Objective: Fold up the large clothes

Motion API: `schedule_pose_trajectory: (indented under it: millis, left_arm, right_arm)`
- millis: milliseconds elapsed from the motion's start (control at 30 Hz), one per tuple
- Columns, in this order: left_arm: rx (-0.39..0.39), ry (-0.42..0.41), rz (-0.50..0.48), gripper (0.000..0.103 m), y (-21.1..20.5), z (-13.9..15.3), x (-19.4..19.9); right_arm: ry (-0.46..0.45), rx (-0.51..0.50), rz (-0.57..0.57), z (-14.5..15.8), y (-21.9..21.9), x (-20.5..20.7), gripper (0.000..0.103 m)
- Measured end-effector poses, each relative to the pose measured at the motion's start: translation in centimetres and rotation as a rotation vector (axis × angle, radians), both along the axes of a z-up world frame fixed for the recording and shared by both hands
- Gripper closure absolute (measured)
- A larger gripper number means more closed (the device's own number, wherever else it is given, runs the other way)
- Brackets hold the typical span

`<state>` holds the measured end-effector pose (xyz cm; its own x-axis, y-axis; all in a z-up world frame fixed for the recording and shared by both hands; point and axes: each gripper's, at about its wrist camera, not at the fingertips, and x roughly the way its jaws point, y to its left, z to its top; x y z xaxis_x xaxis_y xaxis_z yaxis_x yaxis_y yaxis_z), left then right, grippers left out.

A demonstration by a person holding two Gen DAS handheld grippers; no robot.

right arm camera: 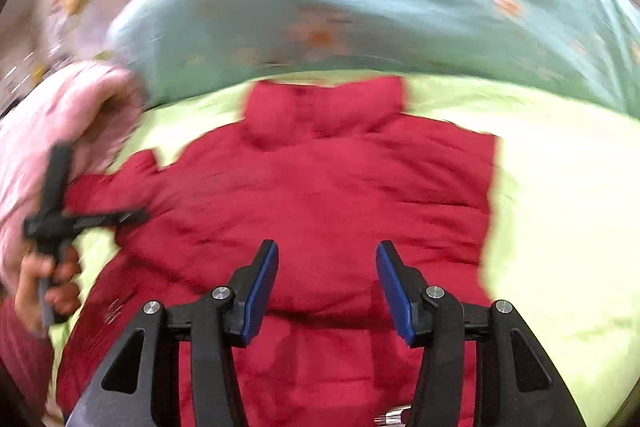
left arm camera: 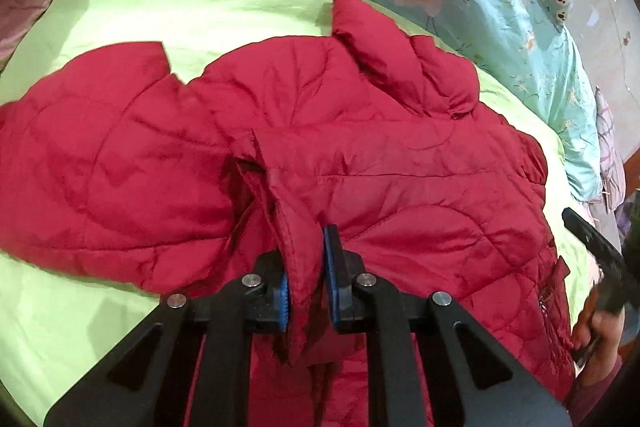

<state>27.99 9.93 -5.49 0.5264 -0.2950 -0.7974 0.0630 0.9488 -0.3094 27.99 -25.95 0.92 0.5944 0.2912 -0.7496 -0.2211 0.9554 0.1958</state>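
Quilted red jacket [left arm camera: 360, 163] pinched in left gripper [left arm camera: 306, 279]

Our left gripper [left arm camera: 306, 279] clamped on a fold of fabric, our right gripper [right arm camera: 327, 283] spread wide, holding nothing

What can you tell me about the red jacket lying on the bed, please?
The red jacket is a quilted, puffy garment with a slightly shiny shell and a stand-up collar. It lies spread on the lime-green sheet, one sleeve stretched out to the side and another part folded across the body. The left claw pinches a fold of its fabric near the hem. The right claw hangs open above the jacket, gripping nothing.
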Motion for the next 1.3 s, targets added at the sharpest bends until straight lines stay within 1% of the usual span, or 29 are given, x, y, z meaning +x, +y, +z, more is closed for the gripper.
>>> schedule_pose_trajectory:
  millis: [33, 100, 200, 333, 400, 467, 700, 933, 1033, 1100, 1167, 1200, 1267, 1300]
  left_arm:
    - [0.000, 0.001, 0.004, 0.091, 0.1, -0.1, 0.0]
    - [0.010, -0.005, 0.006, 0.091, 0.0, 0.1, 0.2]
    - [0.059, -0.028, 0.006, 0.091, -0.6, 0.2, 0.6]
    - [0.073, -0.024, -0.003, 0.089, -0.5, -0.8, 0.9]
    - [0.072, -0.027, -0.008, 0.087, -0.4, -1.4, 0.9]
    - [0.076, -0.034, -0.009, 0.085, -0.3, -1.8, 1.0]
    - [0.094, -0.060, -0.006, 0.080, -0.3, -1.9, 1.1]
    - [0.217, -0.095, -0.011, 0.075, -1.5, -2.4, 0.9]
    - [0.245, -0.098, -0.003, 0.075, -1.7, -2.3, 0.7]
    - [0.249, -0.096, 0.004, 0.074, -1.6, -2.3, 0.6]
    - [0.260, -0.099, 0.012, 0.074, -1.7, -2.3, 0.6]
    - [0.262, -0.105, 0.011, 0.073, -1.8, -2.3, 0.5]
    - [0.267, -0.102, 0.016, 0.072, -1.8, -2.1, 0.4]
    - [0.262, -0.102, 0.021, 0.068, -1.6, -1.9, 0.1]
  right_arm:
    - [0.020, 0.004, -0.030, -0.3, -1.1, 0.8, 0.048]
    - [0.045, 0.008, -0.049, -1.0, -2.1, 2.2, 0.048]
    - [0.074, -0.027, -0.051, -2.3, -2.0, 4.2, 0.049]
    - [0.138, -0.088, -0.043, -5.5, -1.4, 5.7, 0.051]
    - [0.156, -0.091, -0.037, -6.8, -1.4, 6.2, 0.051]
    - [0.152, -0.086, -0.033, -7.5, -1.3, 6.3, 0.050]
    - [0.155, -0.076, -0.035, -7.6, -1.6, 6.4, 0.050]
    - [0.168, -0.100, -0.036, -7.6, -1.2, 6.7, 0.050]
    - [0.184, -0.105, -0.049, -7.3, -1.1, 6.7, 0.050]
    - [0.165, -0.102, -0.066, -6.2, -1.0, 6.2, 0.050]
    - [0.122, -0.101, -0.060, -5.2, -0.4, 5.4, 0.049]
    - [0.113, -0.113, -0.043, -5.1, 0.2, 5.1, 0.048]
    - [0.141, -0.169, -0.019, -6.1, 1.2, 5.1, 0.045]
    - [0.161, -0.186, -0.012, -7.0, 1.4, 5.3, 0.045]
